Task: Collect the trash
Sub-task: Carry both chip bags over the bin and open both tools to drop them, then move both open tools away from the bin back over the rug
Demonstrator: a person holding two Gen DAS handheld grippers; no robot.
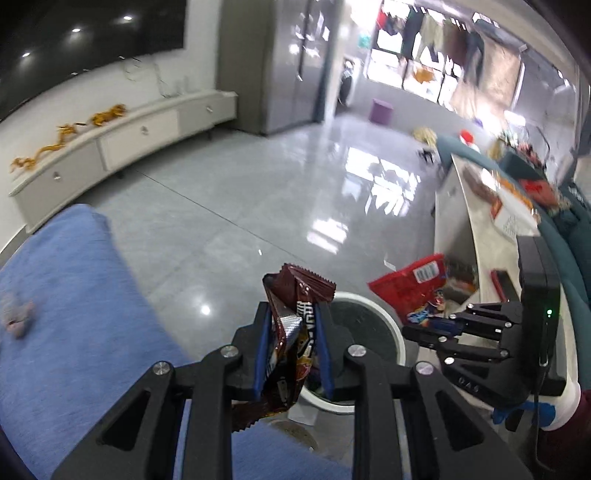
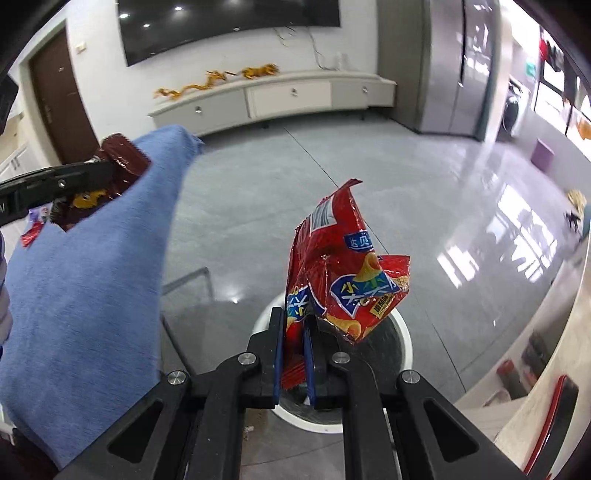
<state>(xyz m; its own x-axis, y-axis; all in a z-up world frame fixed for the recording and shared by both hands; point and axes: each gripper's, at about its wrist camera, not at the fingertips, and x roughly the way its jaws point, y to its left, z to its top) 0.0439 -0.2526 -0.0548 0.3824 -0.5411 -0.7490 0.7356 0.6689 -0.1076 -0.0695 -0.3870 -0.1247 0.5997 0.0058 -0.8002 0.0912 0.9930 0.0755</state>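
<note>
While both wrappers hang over the bin, the brown snack wrapper [image 1: 295, 332] sits pinched between the blue pads of the left gripper [image 1: 293, 325], jaws narrow, crumpled foil sticking up above the fingertips and a torn end drooping below them. The red chip bag [image 2: 343, 269] is clamped in the right gripper [image 2: 295, 343], jaws nearly together, bag bulging up and to the right of the pads, white label panel near its top. Below both sits the white-rimmed trash bin [image 1: 391, 325], round, dark inside; in the right wrist view its rim [image 2: 404, 332] shows just behind the red bag. In the left wrist view the right gripper [image 1: 428, 332] comes in from the right edge with the red bag [image 1: 410, 284] at its tip, just beside the bin rim. In the right wrist view the left gripper [image 2: 99, 170] enters from the left with the brown wrapper [image 2: 123, 155] at its tip, partly behind a blue cloth [image 2: 85, 288].

The same blue cloth [image 1: 74, 314] fills the lower left of the left view, a small grey lump [image 1: 16, 321] on it, too blurred to name. Glossy grey tile floor [image 1: 240, 206] all round. A pale coffee table [image 1: 476, 229] on the right carries blurred packaging. Far wall: long white TV cabinet [image 2: 288, 98] with a golden dragon ornament [image 2: 218, 83] on top, dark TV screen [image 2: 229, 26] above. Purple stool [image 1: 381, 110] well apart, near the bright windows. Brown door [image 2: 59, 99] at far left.
</note>
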